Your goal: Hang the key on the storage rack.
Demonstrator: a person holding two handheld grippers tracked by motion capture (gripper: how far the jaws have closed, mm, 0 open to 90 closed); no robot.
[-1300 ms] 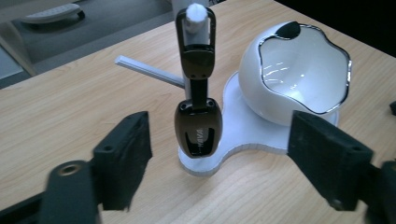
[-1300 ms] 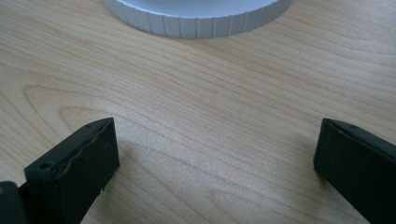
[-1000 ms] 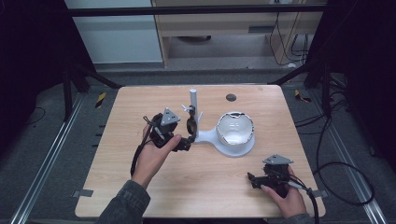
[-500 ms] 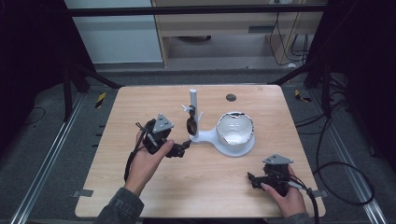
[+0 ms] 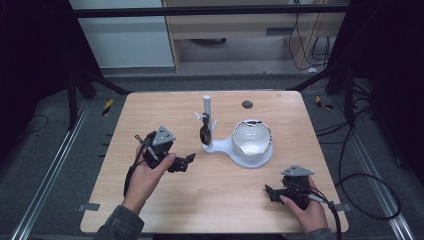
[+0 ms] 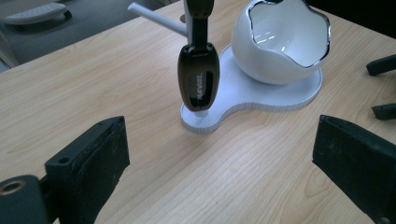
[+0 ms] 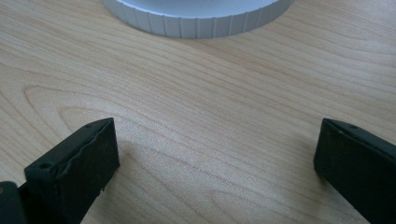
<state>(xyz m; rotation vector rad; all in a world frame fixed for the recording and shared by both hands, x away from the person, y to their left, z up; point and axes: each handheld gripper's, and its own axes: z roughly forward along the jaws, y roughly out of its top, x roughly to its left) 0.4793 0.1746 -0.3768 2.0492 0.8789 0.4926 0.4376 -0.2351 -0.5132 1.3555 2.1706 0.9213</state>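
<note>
- The white stand sits near the middle of the table and serves as the landmark: a flat white base with an upright post at one end and a white egg-shaped bowl with a wavy silver rim at the other.
- A dark brown, glossy key fob hangs on a strap from a peg on the post, its lower end just above the base; in the high view it shows as a small dark oval on the post's left side.
- The left tool lies to the left of the stand, near it but apart, pointing at the fob, its jaws spread wide with nothing between them.
- The right tool rests on the table in front of the stand and to its right, well apart from the fob; its jaws are also spread and empty, with the base's ribbed edge ahead of them.
- The fob looks light, rigid and smooth, so it is likely slippery and will swing freely on its strap.
- The best hold seems to be across its flat faces at mid-body, then lifting up so the strap clears the peg.
- The bowl looks ceramic and fragile; a sideways knock on the stand could tip it.
</note>
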